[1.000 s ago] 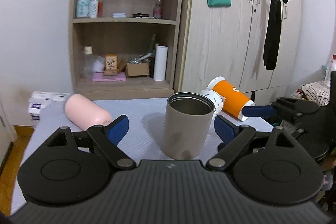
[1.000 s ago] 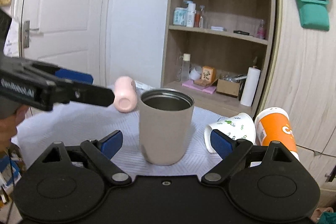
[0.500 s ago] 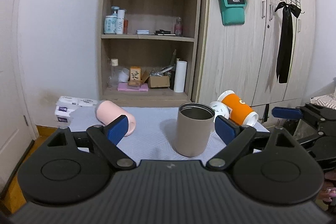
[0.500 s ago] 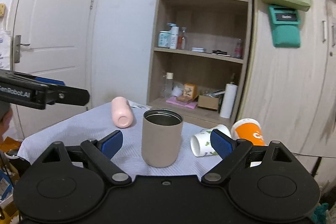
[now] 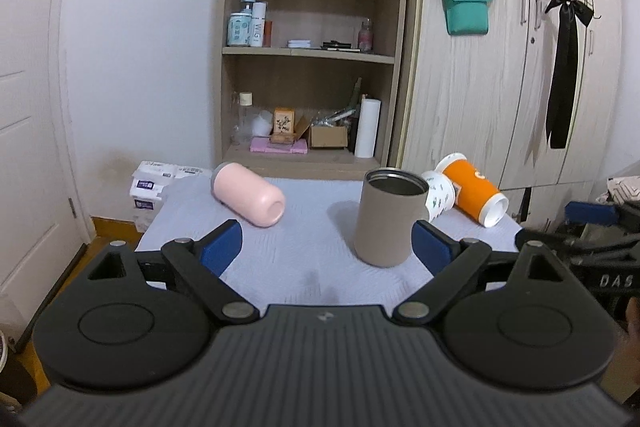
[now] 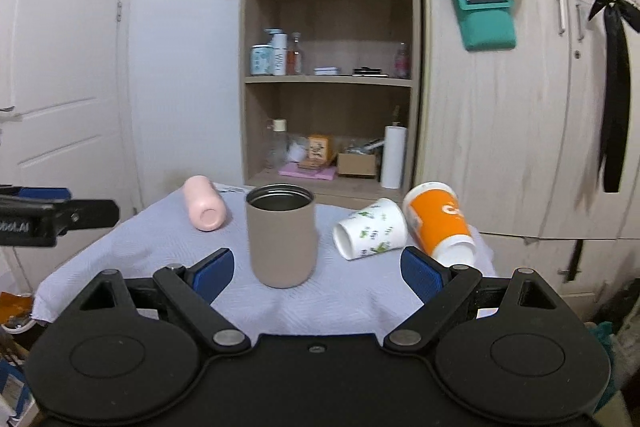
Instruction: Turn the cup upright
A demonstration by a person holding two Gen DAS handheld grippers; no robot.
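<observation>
A taupe cup [image 5: 388, 221] with a steel lining stands upright, mouth up, on the cloth-covered table [image 5: 304, 267]; it also shows in the right wrist view [image 6: 281, 235]. My left gripper [image 5: 326, 251] is open and empty, well back from the cup. My right gripper [image 6: 318, 273] is open and empty, with the cup ahead between its fingers and apart from them. A pink cup [image 5: 248, 199] lies on its side at the left. A white patterned cup [image 6: 370, 234] and an orange cup [image 6: 438, 223] lie on their sides at the right.
A wooden shelf unit [image 5: 312, 67] with bottles and boxes stands behind the table, a wardrobe [image 5: 500, 87] to its right. Tissue packs [image 5: 160, 179] sit past the table's left corner. A white door [image 6: 60, 87] is at the left.
Both grippers have pulled back and risen away from the upright taupe cup, so it looks smaller and more of the room shows. The cups have not moved.
</observation>
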